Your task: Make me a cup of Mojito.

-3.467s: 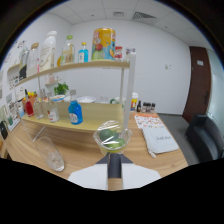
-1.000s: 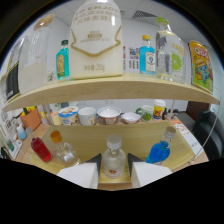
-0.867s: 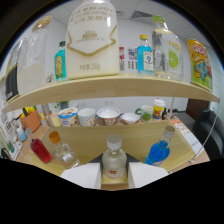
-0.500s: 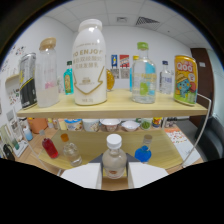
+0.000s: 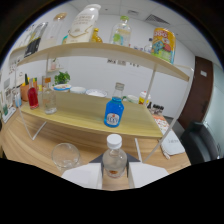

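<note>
Clear bottle with a white cap is clamped between the fingers of your gripper. Compared with a moment ago, you have lowered it from the shelf; an empty glass now stands just beside it on the table.

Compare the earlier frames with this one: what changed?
The gripper took a clear white-capped bottle off the lower shelf and drew back, tilting; the bottle stays between its fingers, near the empty glass. The blue bottle and red bottle remain shelved.
</note>
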The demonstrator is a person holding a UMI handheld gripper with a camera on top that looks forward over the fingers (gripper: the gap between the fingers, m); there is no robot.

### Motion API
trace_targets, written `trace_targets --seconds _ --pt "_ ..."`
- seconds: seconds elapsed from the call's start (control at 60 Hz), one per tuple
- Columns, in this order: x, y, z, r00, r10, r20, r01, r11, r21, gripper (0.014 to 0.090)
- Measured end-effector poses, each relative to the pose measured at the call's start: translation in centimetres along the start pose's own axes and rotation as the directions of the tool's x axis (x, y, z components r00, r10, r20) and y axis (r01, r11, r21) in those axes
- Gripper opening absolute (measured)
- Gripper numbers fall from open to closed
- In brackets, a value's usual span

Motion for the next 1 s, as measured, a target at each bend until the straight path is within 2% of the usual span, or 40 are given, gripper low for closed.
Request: trace_targets --seconds 0.1,0.2,0.3,0.383,0.433,0.517,0.567,0.7,0.9,1.0 --pt "0.6 -0.7 0.0 0.976 -0.205 -0.070 0.207 0.978 0.014 0.0344" --pt "0.9 -2.4 -0.5 0.872 -0.464 -0.155 0.473 0.881 0.021 0.0342" --pt "0.5 -4.6 -0.9 0.677 -0.694 -0.246 0.718 0.696 0.013 0.0343" --pt "0.0 -6.0 -1.0 0.465 -0.832 -0.304 0.868 0.495 -0.026 0.0342" --pt "-0.1 -6.5 -1.1 0.330 -0.887 -0.323 0.925 0.372 -0.079 0.0341" --pt "-0.3 -6.7 -0.8 0.137 -0.936 -0.324 0.969 0.194 -0.151 0.0344" --pt "-0.3 -6.8 -0.9 0.024 -0.952 -0.304 0.974 0.091 -0.207 0.0343" --pt "-0.9 -7.4 -0.7 -0.247 -0.925 -0.288 0.943 -0.162 -0.289 0.0343" --pt "-1.5 -7.2 -0.5 -0.430 -0.878 -0.211 0.871 -0.342 -0.353 0.0344" --pt "-2.1 -7.4 -0.5 -0.447 -0.867 -0.219 0.869 -0.364 -0.336 0.0344"
